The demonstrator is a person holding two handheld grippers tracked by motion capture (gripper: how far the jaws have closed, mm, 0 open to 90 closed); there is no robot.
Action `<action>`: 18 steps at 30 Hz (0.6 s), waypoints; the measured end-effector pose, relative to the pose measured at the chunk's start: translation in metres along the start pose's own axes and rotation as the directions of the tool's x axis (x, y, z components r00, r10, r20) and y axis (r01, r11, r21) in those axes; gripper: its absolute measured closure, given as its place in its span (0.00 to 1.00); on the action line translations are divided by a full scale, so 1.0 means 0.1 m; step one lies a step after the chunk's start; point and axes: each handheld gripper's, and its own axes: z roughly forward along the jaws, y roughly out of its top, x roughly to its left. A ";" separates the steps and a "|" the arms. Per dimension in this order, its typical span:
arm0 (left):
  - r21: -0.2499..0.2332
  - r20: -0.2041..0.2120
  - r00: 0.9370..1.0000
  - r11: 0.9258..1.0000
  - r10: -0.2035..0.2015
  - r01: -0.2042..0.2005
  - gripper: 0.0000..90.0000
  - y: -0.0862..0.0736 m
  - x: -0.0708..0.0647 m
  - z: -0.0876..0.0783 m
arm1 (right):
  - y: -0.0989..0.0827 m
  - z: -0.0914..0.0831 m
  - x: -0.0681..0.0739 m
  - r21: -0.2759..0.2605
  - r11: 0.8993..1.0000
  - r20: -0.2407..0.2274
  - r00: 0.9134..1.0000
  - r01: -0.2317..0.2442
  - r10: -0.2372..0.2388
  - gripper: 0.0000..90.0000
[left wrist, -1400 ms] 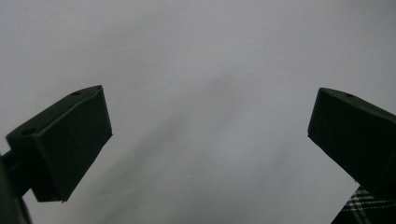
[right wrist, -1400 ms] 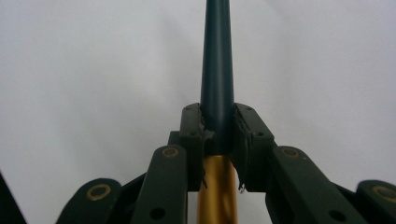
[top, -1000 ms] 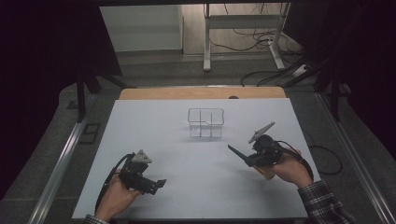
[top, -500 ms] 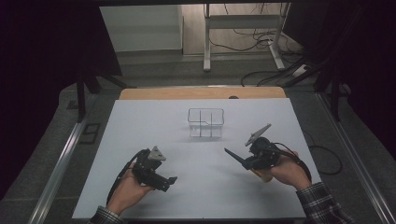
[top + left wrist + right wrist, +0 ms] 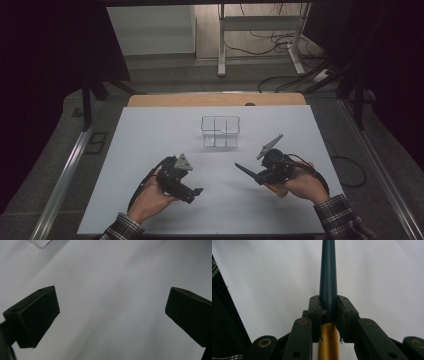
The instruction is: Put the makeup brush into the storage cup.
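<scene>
Right tool (image 5: 250, 172) clenched on a slim pen-like rod, dark blue-green at the tip end and gold at the back (image 5: 328, 285), held low over the white worktop (image 5: 150, 130). Left tool (image 5: 192, 192) released, jaws wide apart, nothing between. Clear plastic compartment box (image 5: 220, 131) standing farther back, apart from both.

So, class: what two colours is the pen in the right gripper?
Dark teal pen with a gold end; clearest in the right gripper view.

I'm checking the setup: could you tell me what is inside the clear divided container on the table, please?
The clear container looks empty: through its walls and dividers only the white table shows. A very small or transparent item inside could not be told from the high view.
</scene>
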 end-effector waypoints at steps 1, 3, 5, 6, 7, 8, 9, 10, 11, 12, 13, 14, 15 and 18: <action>-0.004 0.006 1.000 1.000 0.003 -0.003 0.00 0.02 -0.01 0.01 | 0.01 0.01 0.01 0.000 1.000 -0.003 1.000 0.003 -0.003 0.83; -0.007 0.011 1.000 1.000 0.012 -0.012 0.00 0.05 -0.02 0.04 | 0.02 0.02 0.02 0.002 1.000 -0.008 1.000 0.010 -0.010 0.83; -0.012 0.016 1.000 1.000 0.024 -0.024 0.00 0.08 -0.03 0.06 | 0.03 0.03 0.03 0.006 1.000 -0.012 1.000 0.014 -0.014 0.83; -0.013 0.019 0.999 1.000 0.027 -0.027 0.00 0.10 -0.04 0.07 | 0.03 0.03 0.04 0.007 1.000 -0.017 1.000 0.014 -0.014 0.82; -0.012 0.022 0.999 0.999 0.036 -0.035 0.00 0.11 -0.04 0.08 | 0.04 0.03 0.04 0.009 1.000 -0.018 1.000 0.014 -0.014 0.82; -0.014 0.023 0.999 0.999 0.040 -0.039 0.00 0.12 -0.05 0.09 | 0.04 0.04 0.05 0.010 1.000 -0.020 1.000 0.016 -0.016 0.82; -0.014 0.025 0.999 0.999 0.046 -0.046 0.00 0.14 -0.05 0.10 | 0.05 0.04 0.06 0.010 1.000 -0.022 1.000 0.020 -0.020 0.82; -0.014 0.028 0.998 0.999 0.050 -0.049 0.00 0.15 -0.06 0.11 | 0.06 0.05 0.06 0.012 1.000 -0.024 0.999 0.022 -0.021 0.82; -0.015 0.030 0.998 0.998 0.056 -0.056 0.00 0.17 -0.07 0.12 | 0.06 0.05 0.07 0.012 1.000 -0.029 0.999 0.024 -0.024 0.82; -0.017 0.031 0.998 0.998 0.061 -0.060 0.00 0.18 -0.08 0.13 | 0.07 0.05 0.08 0.013 1.000 -0.032 0.999 0.027 -0.027 0.83; -0.016 0.032 0.997 0.998 0.069 -0.068 0.00 0.20 -0.09 0.14 | 0.08 0.06 0.09 0.015 1.000 -0.036 0.999 0.027 -0.027 0.83; -0.017 0.031 0.997 0.997 0.072 -0.072 0.00 0.22 -0.10 0.15 | 0.08 0.06 0.09 0.016 0.999 -0.040 0.999 0.031 -0.030 0.82; -0.014 0.029 0.996 0.997 0.080 -0.080 0.00 0.23 -0.11 0.17 | 0.09 0.07 0.10 0.019 0.999 -0.044 0.999 0.029 -0.029 0.82; -0.008 0.027 0.994 0.995 0.102 -0.102 0.00 0.28 -0.13 0.20 | 0.10 0.09 0.12 0.020 0.999 -0.051 0.998 0.036 -0.035 0.82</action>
